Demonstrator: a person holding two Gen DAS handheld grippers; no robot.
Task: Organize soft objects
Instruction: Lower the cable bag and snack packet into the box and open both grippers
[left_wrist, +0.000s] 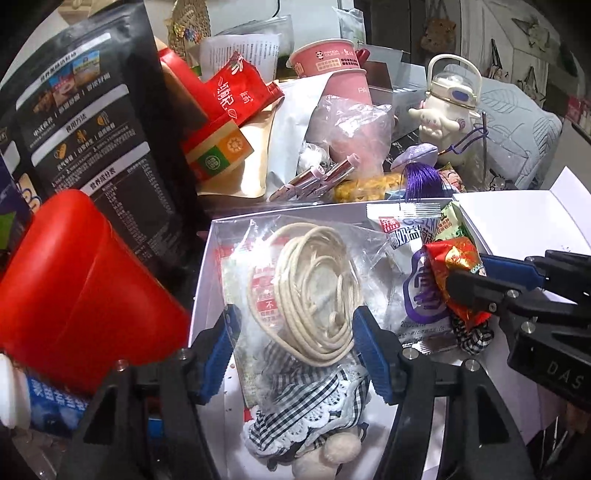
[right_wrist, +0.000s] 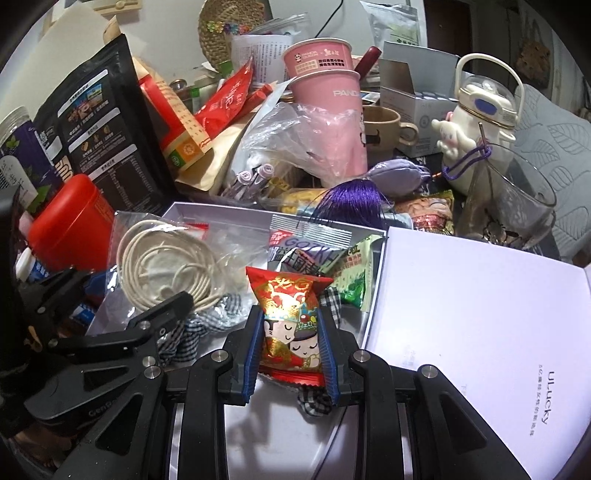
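Note:
A white box (left_wrist: 207, 280) holds soft things: a clear bag with a coil of cream cord (left_wrist: 314, 291), a plush toy in a checked dress (left_wrist: 314, 406), and snack packets (left_wrist: 410, 229). My left gripper (left_wrist: 295, 350) is open, its blue pads either side of the cord bag and the toy. My right gripper (right_wrist: 291, 350) is shut on a red and gold snack packet (right_wrist: 291, 314) over the box; it also shows in the left wrist view (left_wrist: 458, 273). The cord bag (right_wrist: 166, 262) lies left of it.
A red canister (left_wrist: 81, 291) and a black pouch (left_wrist: 107, 140) stand left of the box. The white box lid (right_wrist: 480, 314) lies to its right. Behind are pink cups (right_wrist: 325, 85), a purple tassel sachet (right_wrist: 395, 173), a white kettle figure (right_wrist: 480, 110) and a glass (right_wrist: 517, 199).

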